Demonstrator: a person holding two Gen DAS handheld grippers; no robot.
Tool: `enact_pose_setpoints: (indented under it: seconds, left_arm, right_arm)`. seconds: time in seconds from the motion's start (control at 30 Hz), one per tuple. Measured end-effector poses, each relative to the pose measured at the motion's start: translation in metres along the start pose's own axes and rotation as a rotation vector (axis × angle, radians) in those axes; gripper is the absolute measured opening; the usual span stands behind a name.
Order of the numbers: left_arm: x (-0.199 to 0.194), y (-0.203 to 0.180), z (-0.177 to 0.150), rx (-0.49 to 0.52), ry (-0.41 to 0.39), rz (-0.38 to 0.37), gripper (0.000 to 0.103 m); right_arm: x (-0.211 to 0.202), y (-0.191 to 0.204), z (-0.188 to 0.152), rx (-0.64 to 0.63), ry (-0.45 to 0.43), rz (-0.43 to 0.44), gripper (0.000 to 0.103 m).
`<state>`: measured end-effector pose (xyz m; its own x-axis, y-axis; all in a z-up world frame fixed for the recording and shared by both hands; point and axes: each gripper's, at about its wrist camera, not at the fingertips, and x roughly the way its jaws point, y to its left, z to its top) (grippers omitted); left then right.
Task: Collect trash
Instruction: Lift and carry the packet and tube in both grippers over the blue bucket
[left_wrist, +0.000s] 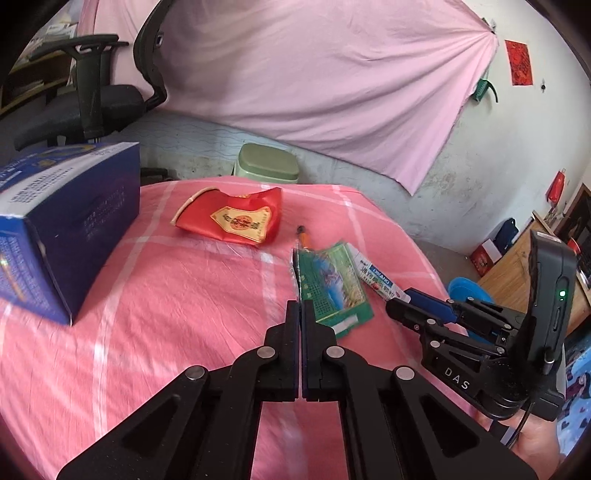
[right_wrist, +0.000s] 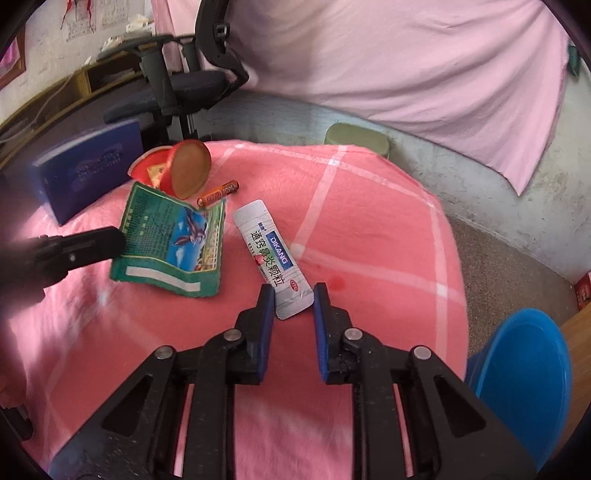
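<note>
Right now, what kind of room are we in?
Probably a lived-in bedroom or home study, not a workshop: a pink checked bedsheet covers the work surface, a black office chair stands by a wooden desk, and a pink cloth hangs across the wall.

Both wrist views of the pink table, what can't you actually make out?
- Left gripper: its shut fingers hide whether the green packet is pinched.
- Right gripper: whether the pads press the white sachet is unclear in the right view.
- Blue bin: cut off by the edge, inside unseen.
- Battery: lettering too blurred to read.
- Blue box: print is motion-blurred.
</note>
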<state>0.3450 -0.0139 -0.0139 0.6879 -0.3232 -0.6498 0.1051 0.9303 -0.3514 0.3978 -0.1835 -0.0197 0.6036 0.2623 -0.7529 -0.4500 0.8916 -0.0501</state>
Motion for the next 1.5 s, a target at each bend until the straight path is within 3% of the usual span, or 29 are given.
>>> enact_pose_setpoints:
  seconds: [0.07,0.1,0.53,0.9,1.03,1.2,1.5]
  left_arm:
    - [-0.005,-0.009,-0.005,0.008,-0.016,0.0,0.0]
    - [-0.007,-0.014,-0.008,0.018,-0.029,0.004,0.0]
    - [-0.027,-0.074,-0.026,0.16,-0.263,0.076,0.0]
    - [-0.046,-0.086,-0.026,0.213,-0.451,0.106,0.0]
    - [-0.047,-0.096,-0.027,0.233,-0.486,0.095,0.0]
    - [-0.06,-0.109,-0.029,0.275,-0.589,0.076,0.0]
    - [-0.068,-0.154,-0.014,0.319,-0.649,0.027,0.0]
  right_arm:
    - [-0.012,0.0,-0.005,0.019,-0.032,-0.002,0.046]
    - [-0.018,0.0,-0.008,0.027,-0.047,-0.004,0.041]
    - [-0.07,-0.024,-0.024,0.169,-0.303,0.014,0.041]
    - [-0.114,-0.032,-0.04,0.178,-0.523,-0.036,0.041]
    - [-0.125,-0.036,-0.044,0.191,-0.575,-0.046,0.041]
    - [-0.14,-0.044,-0.051,0.194,-0.624,-0.079,0.041]
    - [-0.174,-0.071,-0.076,0.248,-0.711,-0.162,0.041]
